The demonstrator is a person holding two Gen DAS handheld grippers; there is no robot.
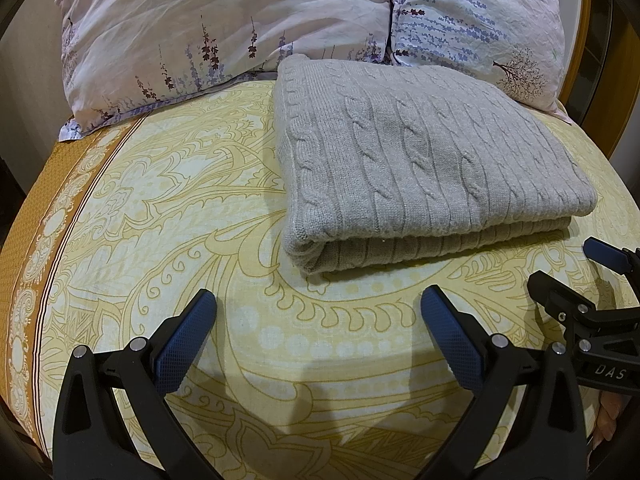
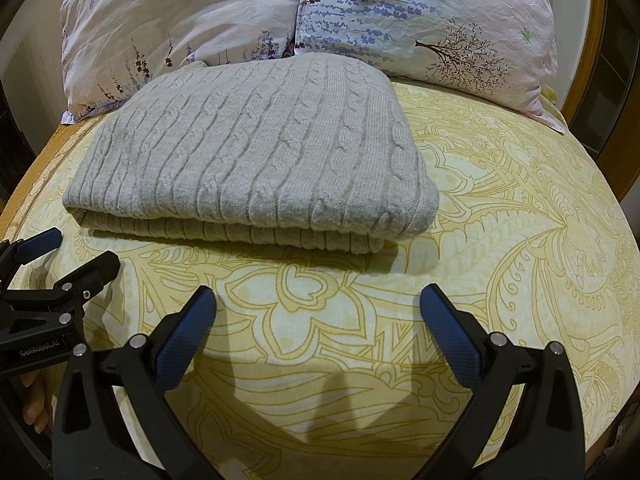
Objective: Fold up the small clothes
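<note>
Item: left gripper (image 1: 318, 300), blue-padded fingers (image 1: 182, 344) spread wide, nothing between them, poised over bare patterned bedsheet (image 1: 160, 184). Item: right gripper (image 2: 318, 300), fingers (image 2: 450, 340) likewise spread and empty, over the same sheet; each gripper shows at the edge of the other's view, side by side and apart. Item: grey cable-knit sweater (image 1: 420, 160), already folded into a thick rectangular bundle of at least two layers, lying flat on the sheet directly ahead of both pairs of fingertips, near but not touching either. From the left gripper it lies ahead and toward the right; from the right gripper, ahead and toward the left (image 2: 248, 160), so it sits roughly between the two, neither clearly nearer. Long axis: runs across the fingers' line of reach, side to side, with the rounded fold edge facing the fingertips and the far edge against the pillows. Item: two floral pillows (image 1: 200, 32), beyond the sweater, at the head of the bed. Item: wooden bed frame (image 2: 592, 52), partly visible at the far right. Assessment: the fold looks complete or close to it; a further fold, if wanted, would likely call for both grippers to reach forward to the near edge, one at each end.
</note>
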